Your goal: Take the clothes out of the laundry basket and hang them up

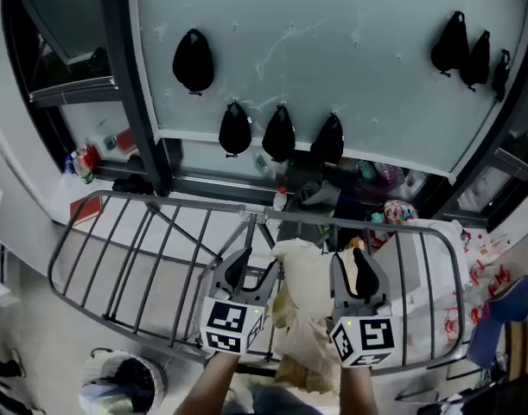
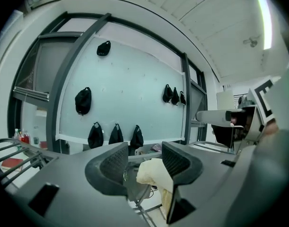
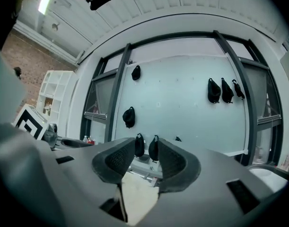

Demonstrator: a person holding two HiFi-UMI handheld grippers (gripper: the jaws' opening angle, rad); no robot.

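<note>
The cream garment (image 1: 302, 288) drapes the rack (image 1: 173, 203) between left gripper (image 1: 253, 271) and right gripper (image 1: 359, 272), both released.

Seven black hanging pouches (image 1: 193, 59), two tongs (image 1: 253, 271) (image 1: 360, 271), one drying rack (image 1: 177, 202), one cream garment (image 1: 302, 292), one laundry basket (image 1: 155, 372)

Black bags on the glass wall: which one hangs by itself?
The upper-left bag; the others hang in threes, a row below it and a cluster far right.
</note>
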